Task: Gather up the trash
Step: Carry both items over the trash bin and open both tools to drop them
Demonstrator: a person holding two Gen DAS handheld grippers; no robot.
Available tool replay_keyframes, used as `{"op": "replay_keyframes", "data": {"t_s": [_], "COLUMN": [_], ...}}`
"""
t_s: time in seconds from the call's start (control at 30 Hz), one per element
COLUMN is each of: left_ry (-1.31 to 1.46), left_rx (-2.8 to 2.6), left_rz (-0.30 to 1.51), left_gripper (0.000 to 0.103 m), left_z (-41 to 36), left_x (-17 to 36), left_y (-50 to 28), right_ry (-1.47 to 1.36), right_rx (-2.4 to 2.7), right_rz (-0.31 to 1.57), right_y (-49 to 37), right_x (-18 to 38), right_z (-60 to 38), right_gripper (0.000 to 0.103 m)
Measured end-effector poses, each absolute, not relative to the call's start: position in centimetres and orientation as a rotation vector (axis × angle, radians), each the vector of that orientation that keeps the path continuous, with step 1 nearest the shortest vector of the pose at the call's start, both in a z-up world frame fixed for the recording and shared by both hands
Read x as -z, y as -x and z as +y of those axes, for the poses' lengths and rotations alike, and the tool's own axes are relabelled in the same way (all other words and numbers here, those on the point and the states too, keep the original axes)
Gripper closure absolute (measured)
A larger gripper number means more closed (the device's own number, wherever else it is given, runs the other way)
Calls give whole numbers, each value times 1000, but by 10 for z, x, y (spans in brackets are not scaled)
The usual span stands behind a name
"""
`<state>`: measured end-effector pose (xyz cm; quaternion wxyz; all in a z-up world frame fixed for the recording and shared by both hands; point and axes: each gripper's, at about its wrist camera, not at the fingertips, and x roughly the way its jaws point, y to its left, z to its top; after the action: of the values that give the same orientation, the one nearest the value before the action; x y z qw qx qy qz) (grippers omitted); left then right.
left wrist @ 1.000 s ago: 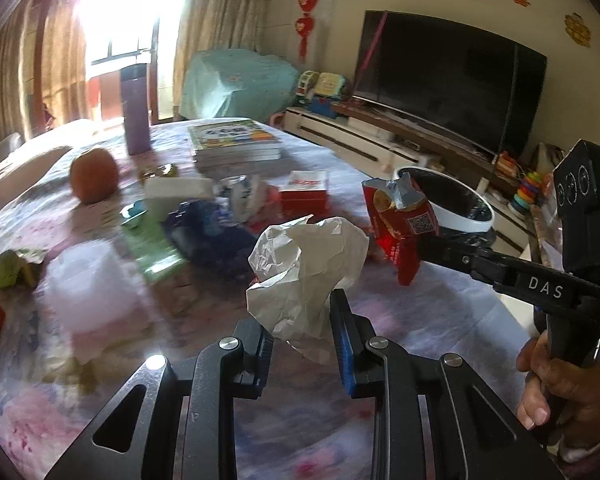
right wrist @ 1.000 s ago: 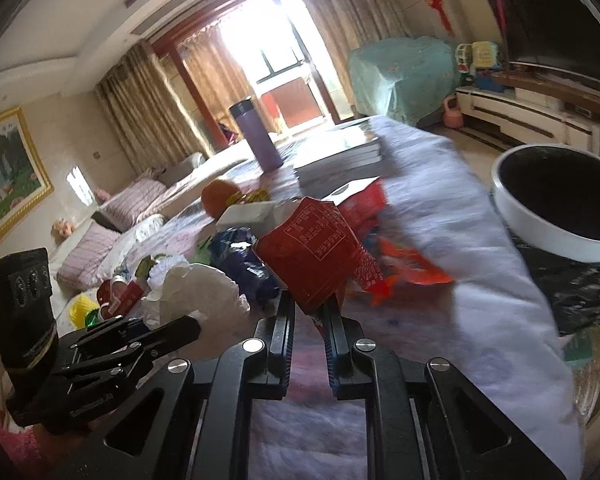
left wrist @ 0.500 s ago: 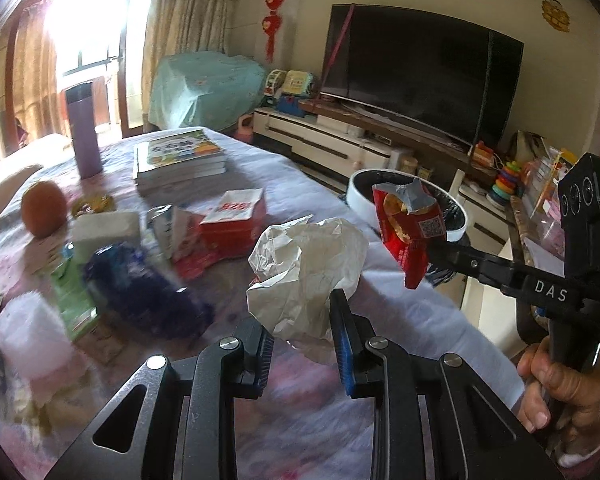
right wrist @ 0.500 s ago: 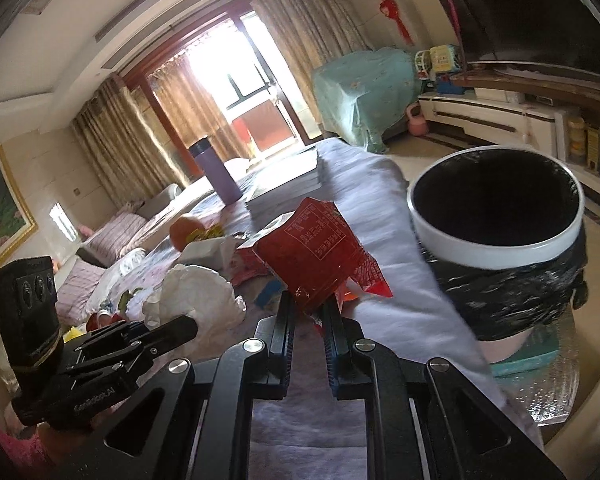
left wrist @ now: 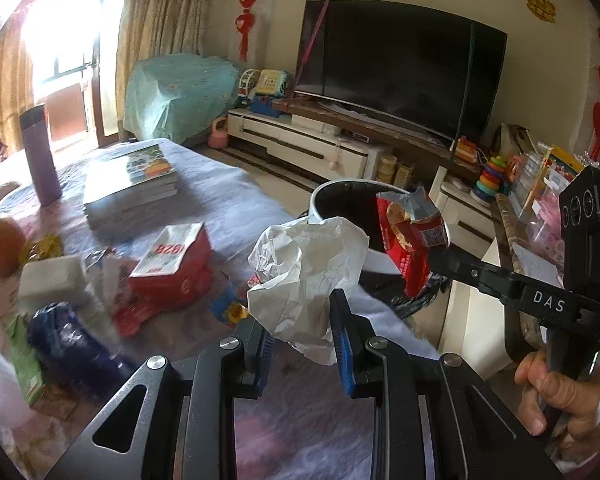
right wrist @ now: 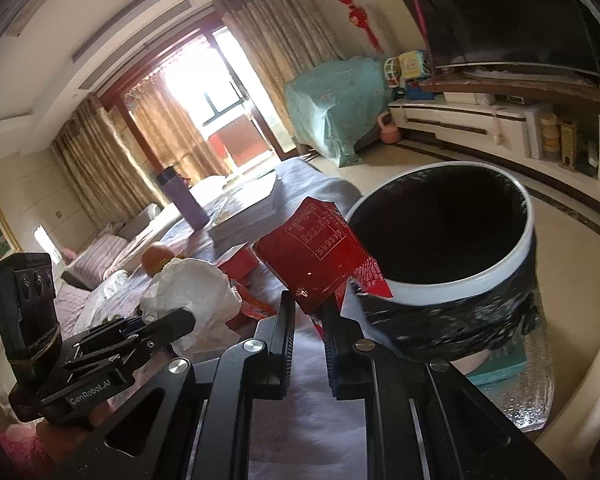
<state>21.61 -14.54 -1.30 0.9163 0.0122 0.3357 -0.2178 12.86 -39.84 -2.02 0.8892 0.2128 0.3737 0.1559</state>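
Note:
My left gripper is shut on a crumpled white paper ball held above the table near its far edge. My right gripper is shut on a red snack wrapper, seen in the left wrist view over the rim of the trash bin. The trash bin is white-rimmed with a black liner and stands beside the table edge; it also shows in the left wrist view. The paper ball shows in the right wrist view to the left of the wrapper.
On the table lie a red box, a blue bag, a white block, an orange, stacked books and a purple bottle. A TV stand runs behind the bin.
Both grippers have carried their loads toward the trash bin. The bin now looms larger in both views and the wrapper sits at its rim.

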Motion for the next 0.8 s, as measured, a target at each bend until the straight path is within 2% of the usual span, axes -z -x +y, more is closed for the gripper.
{"op": "replay_keyframes", "data": {"t_s": [0.8], "left_ry": [-25], "left_rx": [527], "left_rz": [730], "left_gripper": [78], "left_z": [-225], "left_x": [13], "left_y": [-301], "right_ry": [-494], "right_rx": [-216], "right_rz": [792], "right_y": [-164], "right_x": [34], "right_z": [-458], "right_gripper": [90]}}
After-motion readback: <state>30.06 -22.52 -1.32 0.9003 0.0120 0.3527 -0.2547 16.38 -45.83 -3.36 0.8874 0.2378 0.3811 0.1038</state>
